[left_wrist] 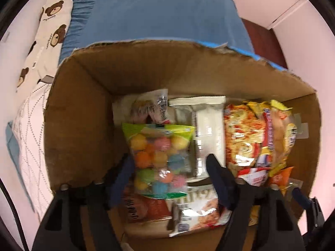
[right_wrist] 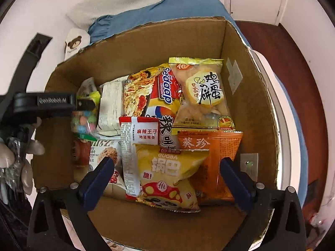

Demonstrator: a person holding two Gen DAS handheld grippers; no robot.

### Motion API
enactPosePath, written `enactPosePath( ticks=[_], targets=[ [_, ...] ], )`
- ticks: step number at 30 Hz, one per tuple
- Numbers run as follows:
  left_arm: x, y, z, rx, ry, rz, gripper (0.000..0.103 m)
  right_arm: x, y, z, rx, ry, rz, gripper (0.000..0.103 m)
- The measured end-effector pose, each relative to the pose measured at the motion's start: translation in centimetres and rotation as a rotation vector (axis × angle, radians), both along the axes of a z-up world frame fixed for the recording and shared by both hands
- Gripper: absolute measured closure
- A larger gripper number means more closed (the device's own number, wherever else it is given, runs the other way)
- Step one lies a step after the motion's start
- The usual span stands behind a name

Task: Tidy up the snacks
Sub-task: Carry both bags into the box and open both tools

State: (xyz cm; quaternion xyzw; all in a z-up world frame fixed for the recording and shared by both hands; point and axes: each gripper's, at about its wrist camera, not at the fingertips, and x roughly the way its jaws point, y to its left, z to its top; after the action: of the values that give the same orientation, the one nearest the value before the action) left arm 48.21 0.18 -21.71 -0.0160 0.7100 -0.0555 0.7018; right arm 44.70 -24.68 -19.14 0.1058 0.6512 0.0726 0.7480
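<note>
A cardboard box [left_wrist: 79,125] [right_wrist: 251,108] holds several snack packs. My left gripper [left_wrist: 169,163] is open inside the box, its fingers on either side of a clear bag of coloured candy balls [left_wrist: 159,156], which lies on the other packs. In the right wrist view the left gripper [right_wrist: 83,104] reaches in from the left over the candy bag [right_wrist: 83,123]. My right gripper [right_wrist: 165,167] is open and empty above a yellow crisp bag [right_wrist: 167,173]. Around it lie a noodle pack [right_wrist: 150,92], an egg-biscuit bag [right_wrist: 201,92] and an orange pack [right_wrist: 217,156].
The box sits on a bed with a blue sheet [left_wrist: 157,14] and a bear-print pillow [left_wrist: 48,33]. A white wrapper [left_wrist: 209,129] and a cookie pack [left_wrist: 199,213] lie in the box. Dark red floor [right_wrist: 293,67] shows to the right.
</note>
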Motion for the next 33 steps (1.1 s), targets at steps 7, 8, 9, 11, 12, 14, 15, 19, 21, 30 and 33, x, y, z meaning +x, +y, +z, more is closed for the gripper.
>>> enactPosePath(
  ticks=[7,8,9,11,12,14,15,19,21,30,33],
  targets=[
    [-2.2,-1.6,3.3,0.027,-0.097,-0.036,0.008,-0.3,-0.1,1.6,-0.048,-0.044,-0.002,0.000],
    [-2.7,-1.8,3.9,0.031,-0.115,-0.039,0.008,-0.5,-0.2,2.0,-0.060,-0.056,-0.002,0.000],
    [-3.4,-1.9,4.8,0.039,-0.146,-0.044,0.008,-0.7,-0.2,2.4,-0.068,-0.063,-0.001,0.000],
    [-4.5,-2.0,6.1,0.062,-0.195,-0.047,0.008,-1.2,-0.6,3.1,-0.079,-0.075,-0.004,0.000],
    [-5.2,-2.0,6.7,0.073,-0.221,-0.047,0.008,-1.5,-0.7,3.2,-0.085,-0.079,-0.005,0.000],
    [-6.6,-1.8,7.8,0.078,-0.264,-0.038,0.008,-2.0,-0.9,3.6,-0.086,-0.086,-0.012,0.000],
    [-7.2,-1.7,8.2,0.077,-0.278,-0.036,0.008,-2.3,-1.1,3.8,-0.084,-0.087,-0.017,0.000],
    [-8.8,-1.4,9.5,0.066,-0.328,-0.026,0.008,-3.4,-1.6,4.9,-0.090,-0.114,-0.028,0.000],
    [-10.2,-1.4,10.3,0.056,-0.359,-0.023,0.008,-4.0,-1.8,5.7,-0.096,-0.135,-0.030,0.000],
    [-15.9,-1.0,13.7,0.009,-0.498,-0.001,0.008,-7.5,-1.9,10.3,-0.163,-0.268,-0.025,0.000],
    [-17.6,-0.7,14.8,-0.008,-0.537,0.010,0.008,-8.9,-1.8,11.8,-0.168,-0.305,-0.021,0.000]
  ],
)
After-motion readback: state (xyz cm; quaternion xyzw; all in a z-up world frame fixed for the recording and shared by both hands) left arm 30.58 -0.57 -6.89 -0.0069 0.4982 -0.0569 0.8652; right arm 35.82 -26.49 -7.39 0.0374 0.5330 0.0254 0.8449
